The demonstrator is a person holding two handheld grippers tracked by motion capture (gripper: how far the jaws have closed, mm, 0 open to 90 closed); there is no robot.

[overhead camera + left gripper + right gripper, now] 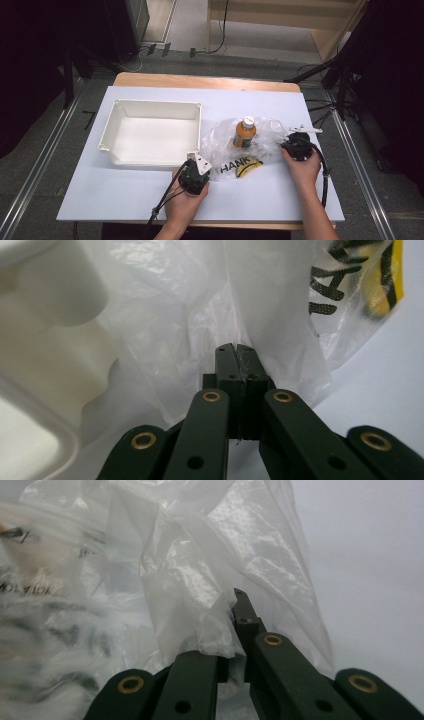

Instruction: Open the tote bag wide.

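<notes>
White board covers the bench (150, 200) in the high view. A clear plastic bag (235, 147) lies just right of a white tub (150, 132), its long axis running left to right, with an upright orange bottle (245, 132) inside. The left hand-held gripper (196, 170) pinches the bag's near-left edge; the right hand-held gripper (289, 145) its right edge.

Left gripper view: jaws closed on a film fold (270, 340), tub wall (55, 340) alongside, black-and-yellow print at right.

Right gripper view: jaws clamp crumpled film (200, 595); the bottle is a blur at left.
</notes>
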